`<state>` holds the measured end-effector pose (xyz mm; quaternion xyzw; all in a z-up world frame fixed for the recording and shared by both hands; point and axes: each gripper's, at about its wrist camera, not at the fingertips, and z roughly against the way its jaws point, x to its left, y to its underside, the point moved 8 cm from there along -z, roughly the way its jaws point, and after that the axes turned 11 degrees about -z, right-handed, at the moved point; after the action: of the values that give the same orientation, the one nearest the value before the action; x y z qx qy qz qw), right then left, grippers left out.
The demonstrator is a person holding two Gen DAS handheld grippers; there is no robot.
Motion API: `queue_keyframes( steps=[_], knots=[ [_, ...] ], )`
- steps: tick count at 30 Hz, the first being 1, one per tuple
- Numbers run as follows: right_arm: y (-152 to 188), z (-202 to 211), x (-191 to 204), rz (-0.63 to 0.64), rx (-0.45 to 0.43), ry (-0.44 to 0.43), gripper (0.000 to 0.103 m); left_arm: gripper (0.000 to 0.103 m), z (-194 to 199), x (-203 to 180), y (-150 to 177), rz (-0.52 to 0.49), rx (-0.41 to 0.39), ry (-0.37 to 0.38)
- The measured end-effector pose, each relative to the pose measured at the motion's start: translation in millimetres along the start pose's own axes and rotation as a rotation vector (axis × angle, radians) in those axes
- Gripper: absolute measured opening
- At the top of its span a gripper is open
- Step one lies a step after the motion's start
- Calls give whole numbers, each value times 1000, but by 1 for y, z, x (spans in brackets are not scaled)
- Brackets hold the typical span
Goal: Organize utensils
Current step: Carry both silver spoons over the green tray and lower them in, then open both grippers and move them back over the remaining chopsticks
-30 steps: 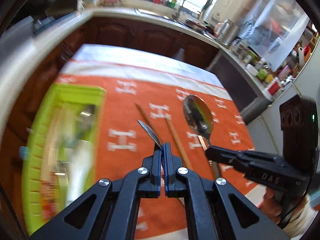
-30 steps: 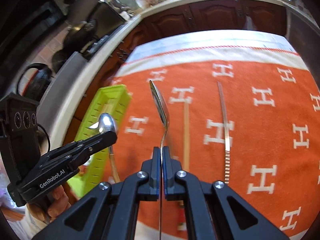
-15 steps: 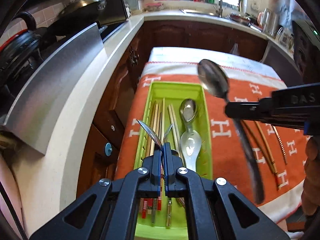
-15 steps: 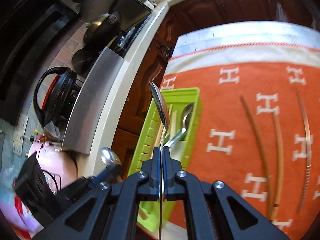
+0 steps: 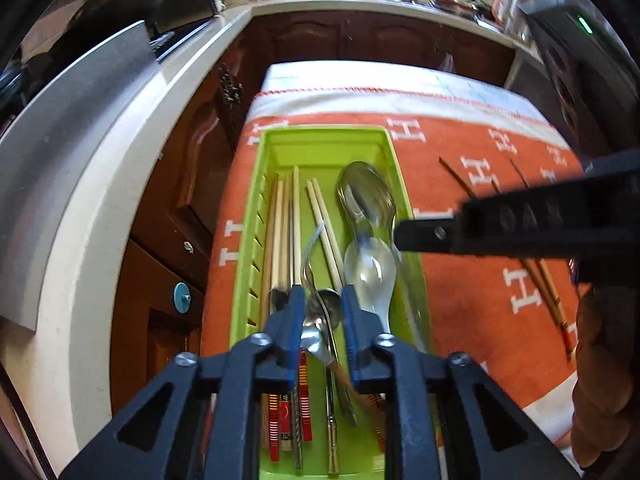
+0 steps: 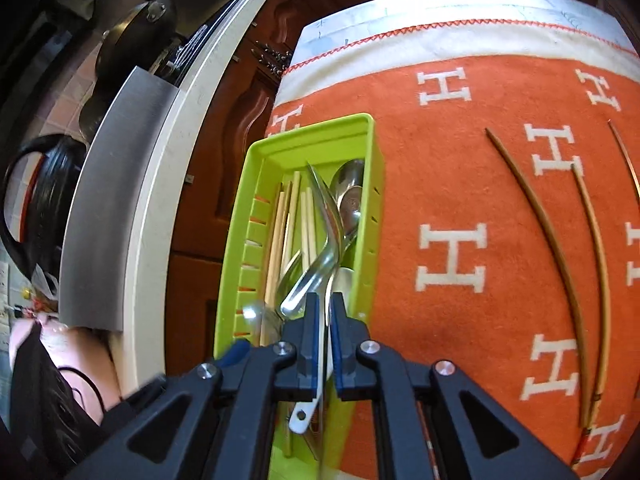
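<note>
Both grippers, left (image 5: 320,320) and right (image 6: 326,328), hang over the lime-green plastic utensil tray (image 5: 324,138), jaws opening.
Only the right wrist view shows a steel spoon (image 6: 326,216) between its pads; perhaps three thin wooden chopsticks (image 6: 552,232) lie right of the tray.

Right gripper (image 6: 327,312), jaws opening around spoon (image 6: 326,216), above green tray (image 6: 256,152).

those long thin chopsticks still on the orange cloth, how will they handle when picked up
The chopsticks look thin and round, so they would probably roll or twist between the pads. They lie flat on the soft orange cloth, so getting under them may be fiddly. Likely light and fairly stiff.
</note>
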<state>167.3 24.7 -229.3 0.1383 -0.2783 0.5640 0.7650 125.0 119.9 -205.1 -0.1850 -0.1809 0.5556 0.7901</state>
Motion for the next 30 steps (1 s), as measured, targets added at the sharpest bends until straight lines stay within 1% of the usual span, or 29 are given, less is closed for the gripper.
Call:
queue_keyframes(
  steps=[5,10,14,17,19,23,27,30],
  knots=[
    [2,24,2,84,-64,14,7,21,15,10,-11,61,-33,18],
    [1,51,-9,134,-119,41,7,22,34,3,-23,81,-69,38],
    [-5,74,-27,148,-160,65,7,24,47,-15,-34,54,-99,47],
    [-11,92,-46,153,-199,97,7,28,53,-36,-43,43,-116,100],
    [-15,104,-60,155,-230,123,7,33,54,-51,-49,34,-121,129],
    [-26,125,-101,131,-278,180,7,37,45,-87,-59,6,-115,175],
    [-37,135,-144,76,-299,240,7,40,15,-121,-69,7,-74,227],
    [-44,136,-173,50,-297,284,7,41,-17,-141,-70,33,-24,257]
  ],
)
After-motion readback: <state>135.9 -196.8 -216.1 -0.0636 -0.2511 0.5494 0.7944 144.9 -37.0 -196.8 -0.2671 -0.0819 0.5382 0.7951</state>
